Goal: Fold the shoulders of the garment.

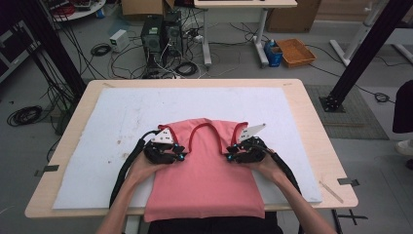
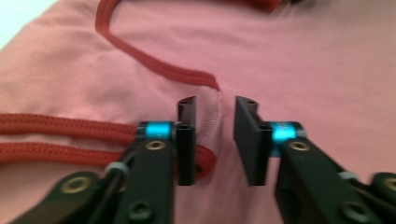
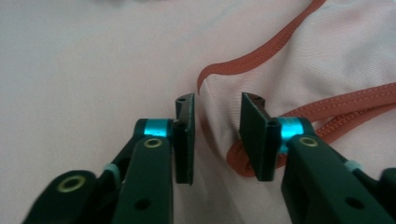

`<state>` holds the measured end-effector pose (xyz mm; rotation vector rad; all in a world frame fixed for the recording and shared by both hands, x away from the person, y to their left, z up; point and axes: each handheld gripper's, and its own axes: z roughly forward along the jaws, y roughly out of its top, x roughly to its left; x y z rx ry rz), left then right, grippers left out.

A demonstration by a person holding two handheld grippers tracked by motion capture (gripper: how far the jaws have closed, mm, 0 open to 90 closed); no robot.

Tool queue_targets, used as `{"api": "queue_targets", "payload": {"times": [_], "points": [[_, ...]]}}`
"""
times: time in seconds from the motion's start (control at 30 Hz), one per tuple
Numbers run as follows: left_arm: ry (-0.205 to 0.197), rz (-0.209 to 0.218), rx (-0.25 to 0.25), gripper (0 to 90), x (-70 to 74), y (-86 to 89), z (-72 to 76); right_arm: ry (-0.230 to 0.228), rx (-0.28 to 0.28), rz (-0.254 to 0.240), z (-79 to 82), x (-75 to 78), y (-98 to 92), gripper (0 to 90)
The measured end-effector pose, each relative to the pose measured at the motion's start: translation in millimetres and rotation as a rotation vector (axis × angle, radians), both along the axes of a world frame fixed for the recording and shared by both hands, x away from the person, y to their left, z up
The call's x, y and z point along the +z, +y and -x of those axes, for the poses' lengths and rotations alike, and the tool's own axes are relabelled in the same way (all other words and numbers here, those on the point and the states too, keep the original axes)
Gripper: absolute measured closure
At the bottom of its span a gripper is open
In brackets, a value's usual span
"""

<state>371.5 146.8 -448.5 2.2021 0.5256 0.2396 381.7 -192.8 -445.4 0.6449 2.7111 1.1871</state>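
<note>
Looking from the high view, I see the pink shirt [image 1: 204, 170] flat on the white mat [image 1: 97, 126], both grippers at its shoulders. Left gripper [image 2: 215, 135] view: jaws apart around a fabric fold. Right gripper [image 3: 217, 140] view: jaws apart around the red trim [image 3: 261, 56].

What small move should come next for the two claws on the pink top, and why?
Probably close both claws. The left claw and right claw each straddle a raised fold of the pink top beside its red trim, but the pads do not look clamped yet, so lifting now would likely leave the fabric behind.
</note>
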Motion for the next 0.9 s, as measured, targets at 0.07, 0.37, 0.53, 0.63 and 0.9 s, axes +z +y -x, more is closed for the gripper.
{"api": "queue_targets", "payload": {"times": [0.07, 0.37, 0.53, 0.63, 0.9], "points": [[0.001, -0.004, 0.008, 82.9, 1.9, 0.3, 1.0, -0.002, 0.001, -0.002, 0.2, -0.1, -0.1, 79.8], [0.027, 0.015, -0.057, 86.7, 12.5, 7.5, 15.3, -0.005, 0.036, -0.031, 12.1, 8.8, -5.8, 84.9], [0.049, 0.013, -0.079, 86.6, 13.3, 15.3, 21.2, 0.015, 0.061, -0.020, 17.6, 7.7, -12.3, 84.8], [0.068, 0.043, -0.084, 86.5, 9.1, 19.4, 21.7, 0.034, 0.073, -0.009, 19.1, 4.9, -16.0, 84.4], [0.094, 0.034, -0.083, 85.9, 0.2, 18.5, 22.5, 0.067, 0.069, -0.031, 20.3, -1.6, -20.4, 83.2]]}}
